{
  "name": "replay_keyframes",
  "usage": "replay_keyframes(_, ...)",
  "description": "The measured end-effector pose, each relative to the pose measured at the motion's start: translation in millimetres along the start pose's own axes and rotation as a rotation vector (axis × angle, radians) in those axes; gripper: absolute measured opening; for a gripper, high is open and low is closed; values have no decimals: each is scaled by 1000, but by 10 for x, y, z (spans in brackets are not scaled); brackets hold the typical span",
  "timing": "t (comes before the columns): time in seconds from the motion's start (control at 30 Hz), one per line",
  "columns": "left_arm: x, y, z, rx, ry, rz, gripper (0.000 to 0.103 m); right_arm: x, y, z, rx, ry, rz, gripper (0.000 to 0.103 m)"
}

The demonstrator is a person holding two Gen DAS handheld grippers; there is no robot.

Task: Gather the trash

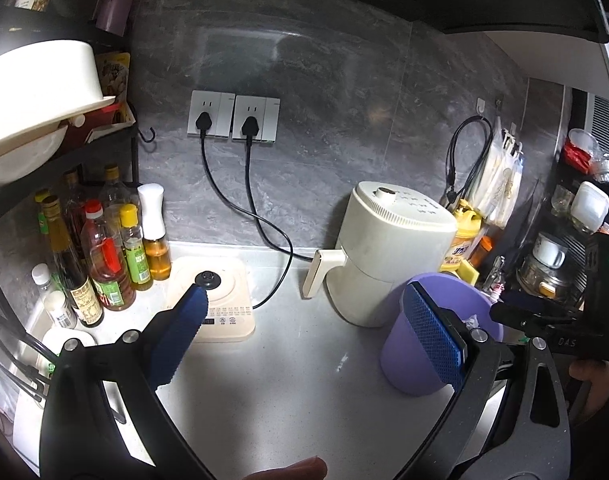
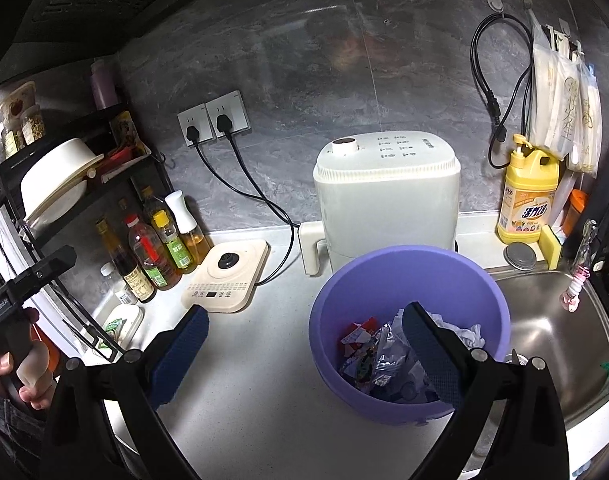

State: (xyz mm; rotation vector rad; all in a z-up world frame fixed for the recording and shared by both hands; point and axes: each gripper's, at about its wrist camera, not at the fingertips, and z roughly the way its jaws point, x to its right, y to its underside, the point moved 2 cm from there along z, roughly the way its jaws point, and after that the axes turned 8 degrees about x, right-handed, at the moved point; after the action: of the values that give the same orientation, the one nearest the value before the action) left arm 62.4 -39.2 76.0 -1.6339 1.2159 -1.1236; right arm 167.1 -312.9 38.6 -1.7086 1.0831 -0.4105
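Here we have both grippers spread wide with nothing between the pads: the right gripper (image 2: 304, 354) stands fully released with one finger over the counter (image 2: 264, 380) and the other over the mouth of the bin (image 2: 492, 280), and the left gripper (image 1: 304, 328) is likewise open over bare counter, its right finger in front of the bin's side. The trash (image 2: 384, 356), a heap of crumpled wrappers and white paper, lies inside the purple bin, which stands on the counter in front of the air fryer (image 2: 384, 192) and just beside the sink (image 2: 552, 328). We see no loose scrap on the open counter in either view, so we judge the collecting close to done, though the corners behind the bottles (image 2: 156, 248) are too cluttered to be sure. The risks from here come mostly from the bin itself: it looks light, and it sits close to the sink's rim, so a finger catching its wall as we draw back could tip it or slide it toward the basin and spill what we gathered. On the left, a careless sweep could knock the bottles crowded next to the cooker (image 2: 224, 280). The cords (image 2: 260, 200) trailing across the counter could also snag a finger.
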Motion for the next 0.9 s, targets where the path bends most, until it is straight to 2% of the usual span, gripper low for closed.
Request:
replay_keyframes(0.43, 111, 35, 63, -14, 4, -1, 97, 64, -20, 5, -6, 17, 4, 95)
replay_keyframes(0.9, 76, 85, -14, -13, -21, -27, 97, -107, 16, 25, -20, -27, -45, 95)
